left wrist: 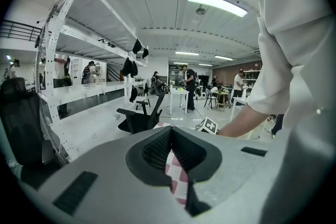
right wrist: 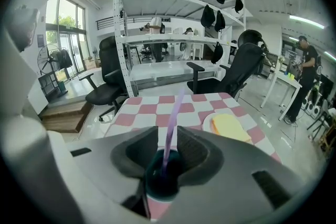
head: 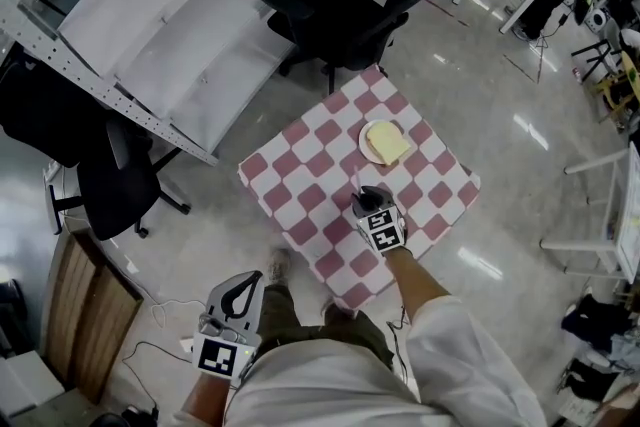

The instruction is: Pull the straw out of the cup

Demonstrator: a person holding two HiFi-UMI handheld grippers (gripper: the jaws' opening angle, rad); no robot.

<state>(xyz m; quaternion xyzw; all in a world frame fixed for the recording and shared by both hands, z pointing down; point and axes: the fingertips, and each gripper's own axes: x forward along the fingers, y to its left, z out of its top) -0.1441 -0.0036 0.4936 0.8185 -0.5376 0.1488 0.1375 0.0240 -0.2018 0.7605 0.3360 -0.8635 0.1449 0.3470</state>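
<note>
Now my right gripper (right wrist: 168, 132) hangs over the dark cup (right wrist: 160, 186), jaws apart, with the purple straw (right wrist: 175, 110) standing between them unpinched. I'd clamp it low, then lift along its tilt so the cup doesn't tip. My left gripper (left wrist: 171, 131) is clenched and empty. Beyond are the checked tablecloth (right wrist: 152, 108), a plate (right wrist: 209, 124), office chairs (head: 340, 10) and white shelving (head: 170, 25).

cup (right wrist: 160, 182) sits near the counter (head: 300, 177) edge closest to the person. Above cup: only the straw (right wrist: 172, 122), rising between the right gripper (right wrist: 168, 132) fingers with slim gaps, open air overhead. Beyond cup: plate (head: 384, 143), well apart. Left of cup in head view: bare counter. Chair (head: 340, 15) past the far edge.
</note>
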